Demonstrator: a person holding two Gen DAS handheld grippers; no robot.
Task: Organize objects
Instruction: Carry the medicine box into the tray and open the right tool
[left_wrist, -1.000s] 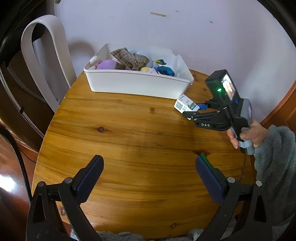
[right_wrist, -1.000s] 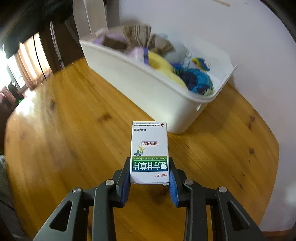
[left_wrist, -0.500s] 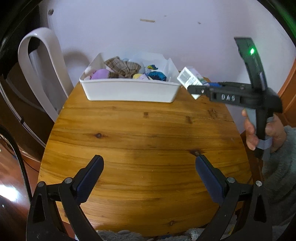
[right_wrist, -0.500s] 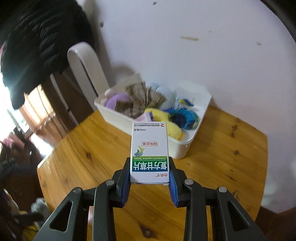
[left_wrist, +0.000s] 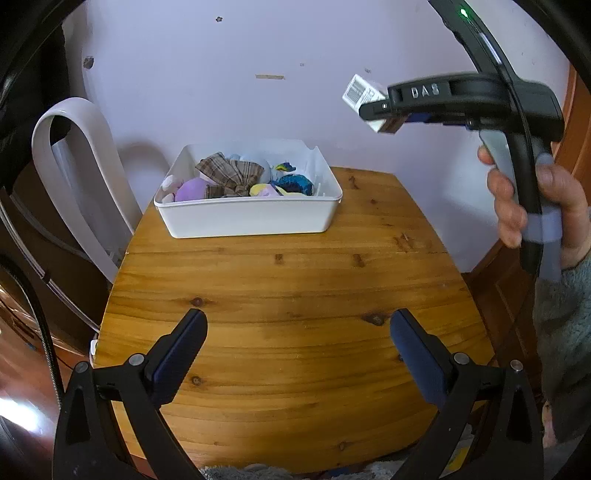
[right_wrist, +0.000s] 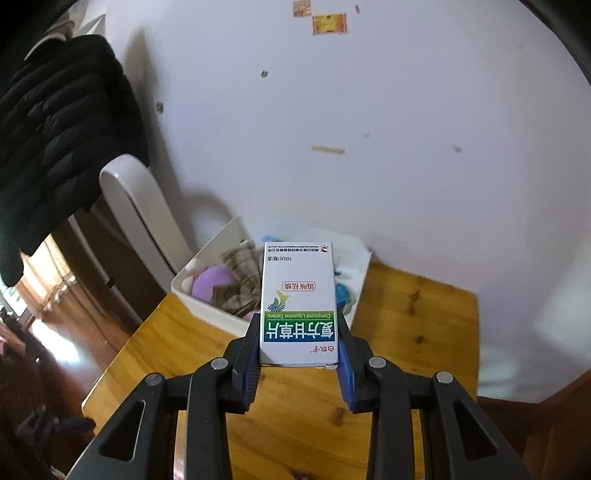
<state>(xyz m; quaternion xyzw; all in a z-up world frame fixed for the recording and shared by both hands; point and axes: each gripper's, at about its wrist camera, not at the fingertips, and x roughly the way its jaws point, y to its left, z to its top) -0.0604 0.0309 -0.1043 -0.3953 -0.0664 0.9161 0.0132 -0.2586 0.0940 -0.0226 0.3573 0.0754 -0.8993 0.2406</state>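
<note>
lifted off worktop (left_wrist: 295, 295) w/ right hand-held gripper (right_wrist: 298, 354) pinching med box (right_wrist: 298, 295), bin (left_wrist: 251, 218) now below/ahead, drop next; left hand-held gripper (left_wrist: 295, 354) spread, empty.

Glossy knotty wood table (left_wrist: 295, 295), smooth white plastic bin (left_wrist: 251, 218), paper carton (right_wrist: 298, 302), checked cloth (left_wrist: 231, 173).

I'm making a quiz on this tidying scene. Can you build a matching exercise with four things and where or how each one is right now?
Things:
1. medicine box
2. white bin
3. left tool
4. plaid cloth

States:
A. standing on the wooden table by the wall
B. open, nothing between its pads
C. clamped in the right tool, up in the air
D. lying inside the bin among soft toys

Pairs: 1-C, 2-A, 3-B, 4-D
</note>
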